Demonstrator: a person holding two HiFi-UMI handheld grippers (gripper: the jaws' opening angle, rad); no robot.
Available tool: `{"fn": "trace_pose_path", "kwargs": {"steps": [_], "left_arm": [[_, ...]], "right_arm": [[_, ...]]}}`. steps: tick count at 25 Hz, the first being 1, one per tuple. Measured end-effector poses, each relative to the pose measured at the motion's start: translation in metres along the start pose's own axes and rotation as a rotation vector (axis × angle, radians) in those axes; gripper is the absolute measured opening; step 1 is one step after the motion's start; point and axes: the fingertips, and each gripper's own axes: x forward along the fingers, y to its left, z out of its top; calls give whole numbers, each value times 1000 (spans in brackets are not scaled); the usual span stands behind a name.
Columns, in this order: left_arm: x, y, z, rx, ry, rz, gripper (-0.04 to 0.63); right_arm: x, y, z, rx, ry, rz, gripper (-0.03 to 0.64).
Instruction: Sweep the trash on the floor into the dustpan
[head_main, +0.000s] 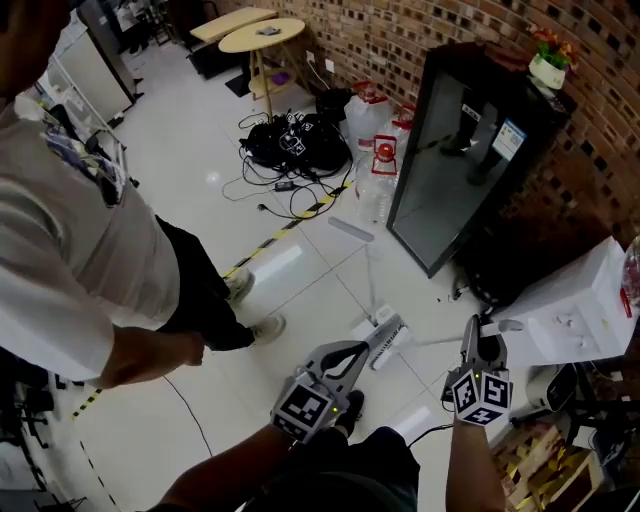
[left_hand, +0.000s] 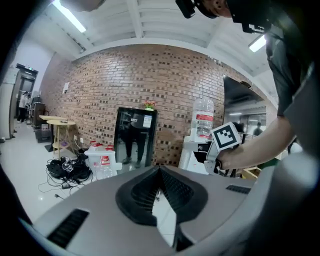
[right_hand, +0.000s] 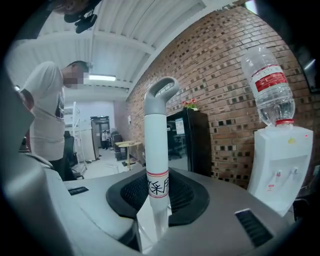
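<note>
My right gripper (head_main: 484, 330) (right_hand: 158, 189) is shut on a white pole handle (right_hand: 156, 150) with a grey looped end (head_main: 506, 325) and a red-edged label. In the head view a thin pole (head_main: 436, 341) runs left from it toward a white piece (head_main: 372, 348) on the floor. My left gripper (head_main: 392, 328) (left_hand: 160, 172) is shut, and nothing shows between its pads. Its tip lies beside the top of a second thin pole (head_main: 373, 285). That pole rises from a flat grey pan (head_main: 350, 229) on the floor. I cannot tell whether they touch.
A person in a white shirt (head_main: 90, 260) stands at the left. A black glass-door cabinet (head_main: 450, 160), water bottles (head_main: 375, 150), tangled cables (head_main: 295, 145) and round tables (head_main: 262, 36) lie ahead. A white water dispenser (head_main: 580, 300) (right_hand: 277, 160) stands at the right. Yellow-black tape (head_main: 290, 225) crosses the floor.
</note>
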Motion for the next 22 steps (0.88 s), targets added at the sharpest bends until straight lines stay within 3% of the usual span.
{"fn": "trace_pose_path", "kwargs": {"steps": [15, 22], "left_arm": [[20, -91, 74, 78, -82, -157, 9], [29, -160, 106, 88, -107, -269, 9]], "right_arm": [[-145, -41, 120, -98, -163, -74, 103], [-231, -77, 162, -96, -213, -134, 102]]}}
